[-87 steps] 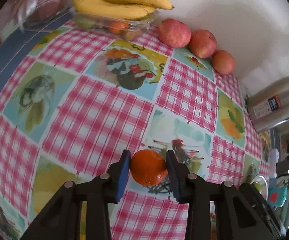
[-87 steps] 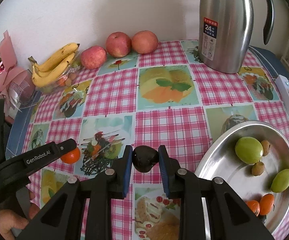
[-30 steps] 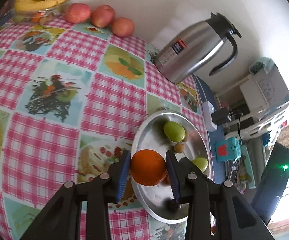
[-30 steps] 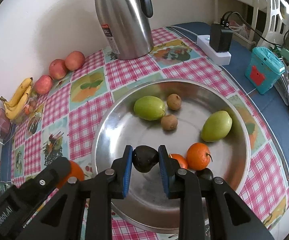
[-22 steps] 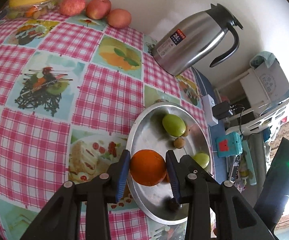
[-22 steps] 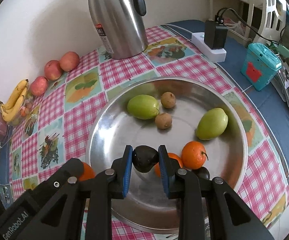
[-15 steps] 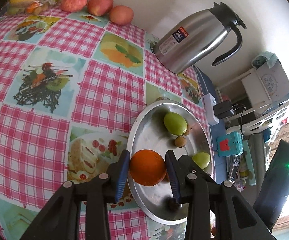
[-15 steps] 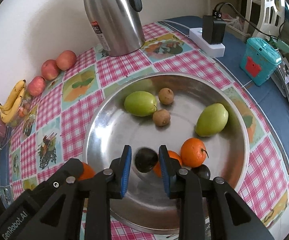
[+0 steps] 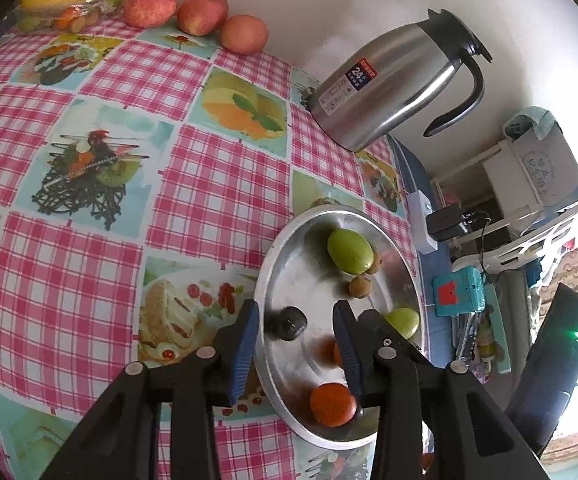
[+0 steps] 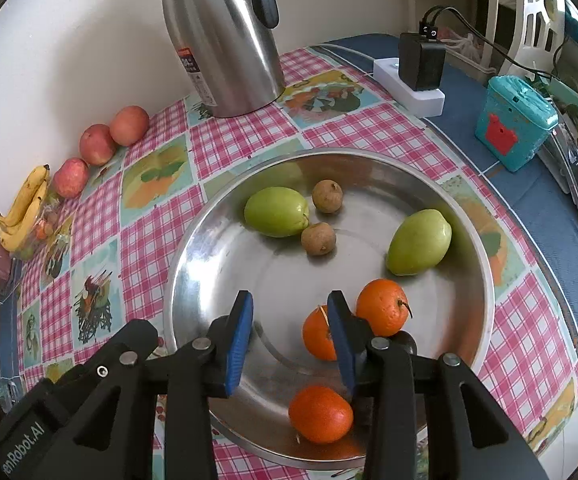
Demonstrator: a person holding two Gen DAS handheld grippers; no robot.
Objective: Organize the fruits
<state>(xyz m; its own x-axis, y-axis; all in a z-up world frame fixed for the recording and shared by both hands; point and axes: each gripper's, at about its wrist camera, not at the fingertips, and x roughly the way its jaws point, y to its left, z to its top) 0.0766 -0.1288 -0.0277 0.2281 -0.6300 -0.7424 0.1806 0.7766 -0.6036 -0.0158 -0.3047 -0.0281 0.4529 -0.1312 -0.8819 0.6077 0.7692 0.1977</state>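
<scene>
Both grippers [image 9: 295, 344] [image 10: 289, 336] have just been opening, empty; right finger [image 10: 339, 332] half-hides an orange [image 10: 316, 334]

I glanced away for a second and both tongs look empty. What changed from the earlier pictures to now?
Both tongs have just been opening and let go. The left tongs dropped the orange into the metal bowl; the right tongs released the dark fruit there too. Nothing is between either pair now. The green fruits, thermos, apples and bananas stayed put.
</scene>
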